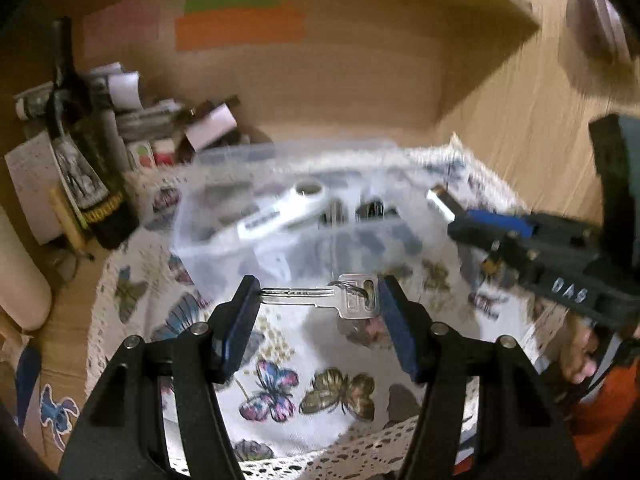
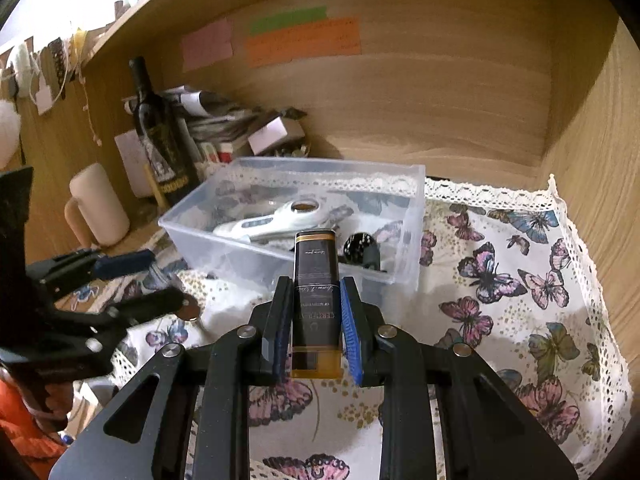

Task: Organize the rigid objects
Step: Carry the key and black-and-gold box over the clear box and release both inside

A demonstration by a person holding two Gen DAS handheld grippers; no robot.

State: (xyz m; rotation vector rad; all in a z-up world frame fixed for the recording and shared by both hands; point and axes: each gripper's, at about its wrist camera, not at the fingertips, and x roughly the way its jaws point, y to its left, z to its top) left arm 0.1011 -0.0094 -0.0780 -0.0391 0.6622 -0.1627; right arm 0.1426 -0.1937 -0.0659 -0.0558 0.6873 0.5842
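My left gripper (image 1: pixel 316 292) holds a silver key (image 1: pixel 332 296) crosswise between its blue pads, just in front of the clear plastic box (image 1: pixel 224 236). My right gripper (image 2: pixel 314 300) is shut on a black and gold lighter (image 2: pixel 316 296), pointing at the clear box (image 2: pixel 416 200). The box holds a white thermometer-like device (image 2: pixel 276 222) and a dark round object (image 2: pixel 358 246). In the left wrist view the right gripper (image 1: pixel 452 208) comes in from the right, over the box's right end. In the right wrist view the left gripper (image 2: pixel 160 280) sits at the left, by the box's near left corner.
A butterfly-print cloth (image 2: pixel 520 280) with lace edging covers the desk inside a wooden alcove. A dark wine bottle (image 2: pixel 160 140), papers and small boxes (image 2: pixel 240 124) crowd the back left. A cream mug (image 2: pixel 100 204) stands left of the box. Sticky notes (image 2: pixel 304 38) hang on the back wall.
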